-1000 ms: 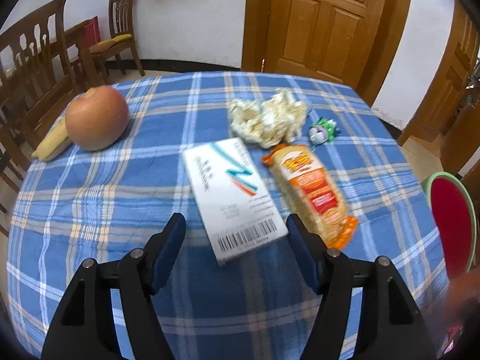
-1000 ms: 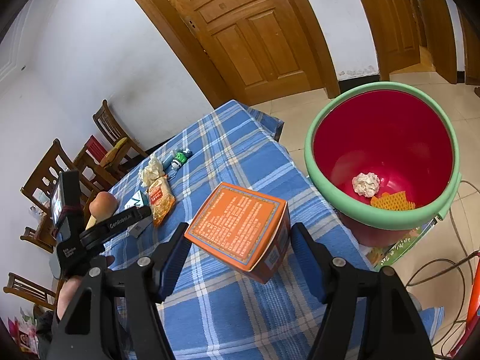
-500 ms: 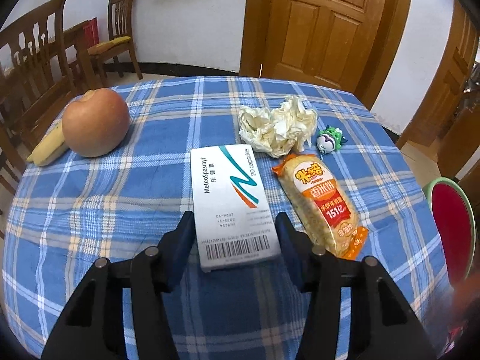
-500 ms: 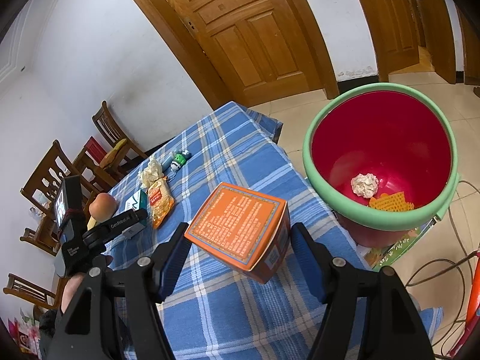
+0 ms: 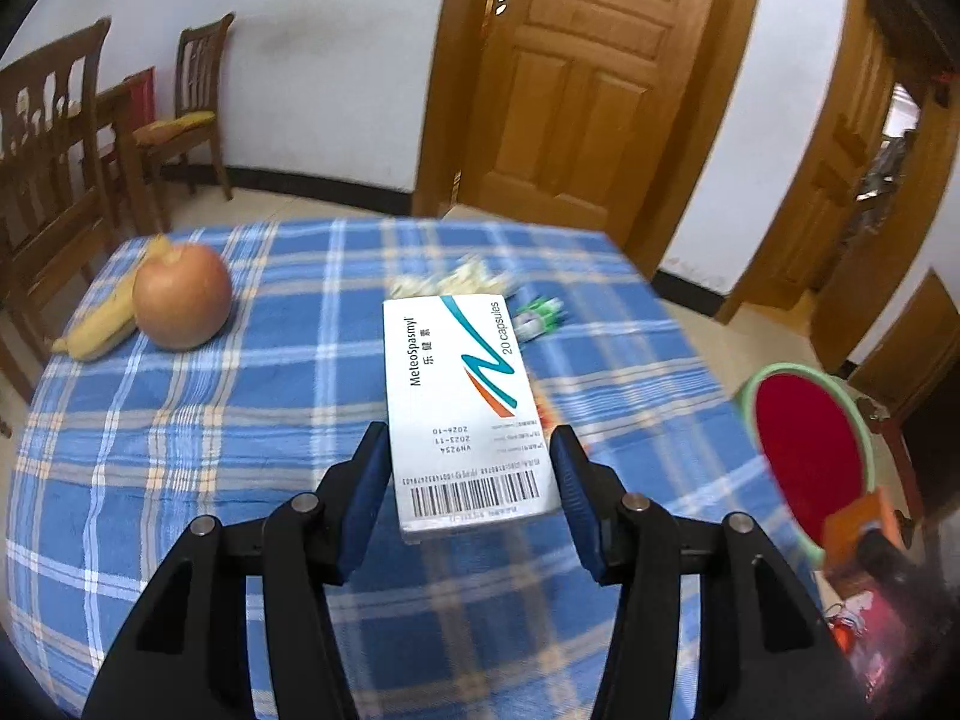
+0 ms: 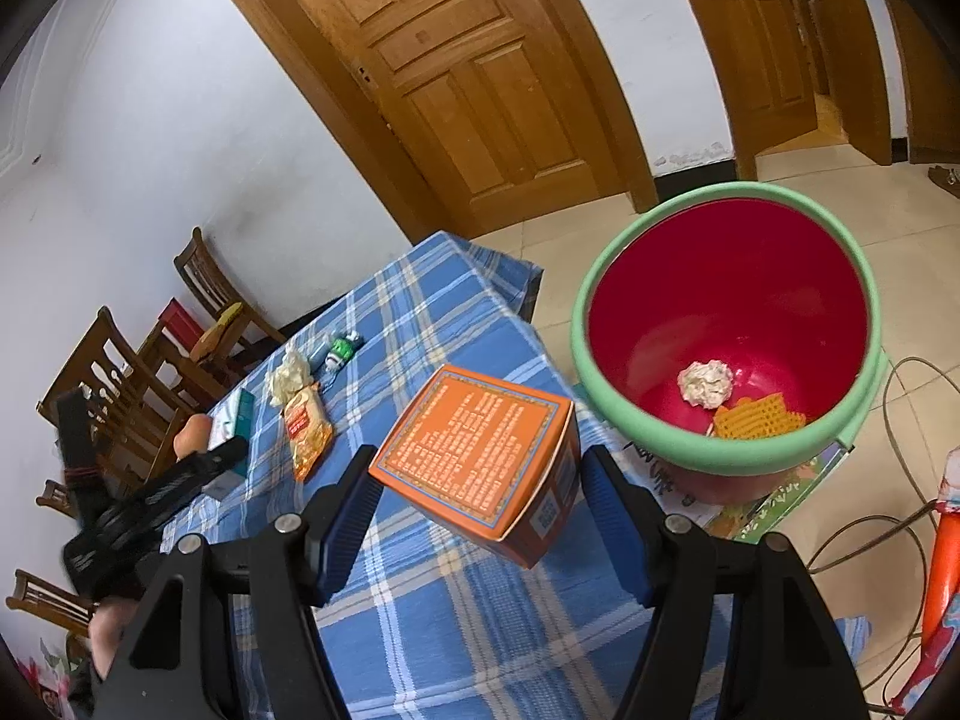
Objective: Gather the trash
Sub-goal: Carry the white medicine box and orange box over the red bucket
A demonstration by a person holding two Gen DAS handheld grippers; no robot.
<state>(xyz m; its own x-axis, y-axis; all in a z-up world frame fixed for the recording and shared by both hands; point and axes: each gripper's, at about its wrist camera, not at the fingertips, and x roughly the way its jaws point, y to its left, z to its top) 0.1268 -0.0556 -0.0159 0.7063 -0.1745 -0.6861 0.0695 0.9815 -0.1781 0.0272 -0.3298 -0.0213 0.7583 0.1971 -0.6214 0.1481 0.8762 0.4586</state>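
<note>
Above checked tablecloth (image 5: 180, 450), left hand-held gripper (image 5: 468, 474) clamps white medicine box (image 5: 465, 402) lengthwise, pointing away; right (image 6: 477, 495) grips orange box (image 6: 480, 456).

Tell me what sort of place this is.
Probably a home dining room: a blue plaid tablecloth covers the table, dark wooden dining chairs stand along the white wall, and panelled wooden doors lead off over a beige tiled floor.

On the blue plaid tablecloth (image 5: 252, 396) we see an apple (image 5: 182, 303) touching a banana (image 5: 105, 318) at the far left, a small green toy (image 6: 342, 350) lying farther back, wooden chairs (image 5: 192, 102) by the white wall, and panelled wooden doors (image 5: 576, 78) behind.
</note>
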